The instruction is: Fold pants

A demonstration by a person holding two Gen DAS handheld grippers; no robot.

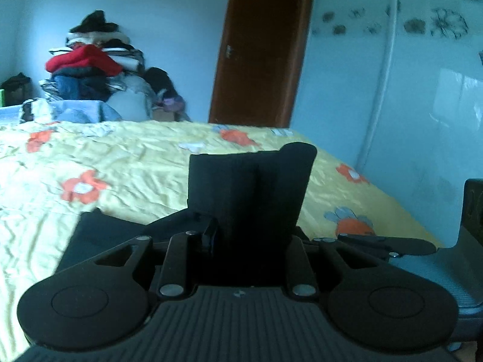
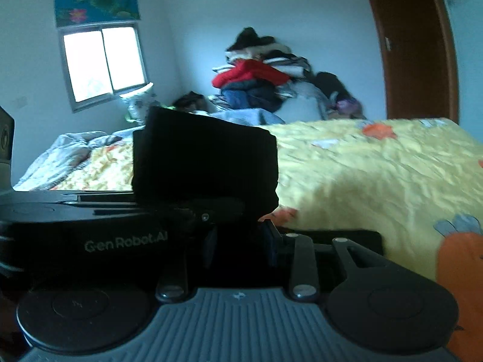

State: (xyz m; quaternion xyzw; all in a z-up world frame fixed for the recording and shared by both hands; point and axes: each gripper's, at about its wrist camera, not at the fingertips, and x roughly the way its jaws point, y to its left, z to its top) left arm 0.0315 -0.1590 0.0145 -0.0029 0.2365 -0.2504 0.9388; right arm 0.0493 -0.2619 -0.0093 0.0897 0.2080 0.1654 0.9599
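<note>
Dark pants point(image 1: 102, 235) lie on the yellow flowered bedspread point(image 1: 135, 166), showing as a flat dark patch at the lower left of the left wrist view. My left gripper point(image 1: 256, 169) is shut, its two black fingers pressed together and raised above the bed; I see no cloth between them. My right gripper point(image 2: 205, 157) is shut too, its fingers a dark block held above the bed. A dark strip of pants point(image 2: 347, 236) shows just behind its linkage. The left gripper's body point(image 2: 90, 241) sits close on the left in the right wrist view.
A tall pile of clothes point(image 1: 90, 66) stands at the far side of the bed, also in the right wrist view point(image 2: 256, 81). A brown door point(image 1: 262, 48) is behind the bed. A window point(image 2: 102, 60) and rumpled bedding point(image 2: 66, 150) are at the left.
</note>
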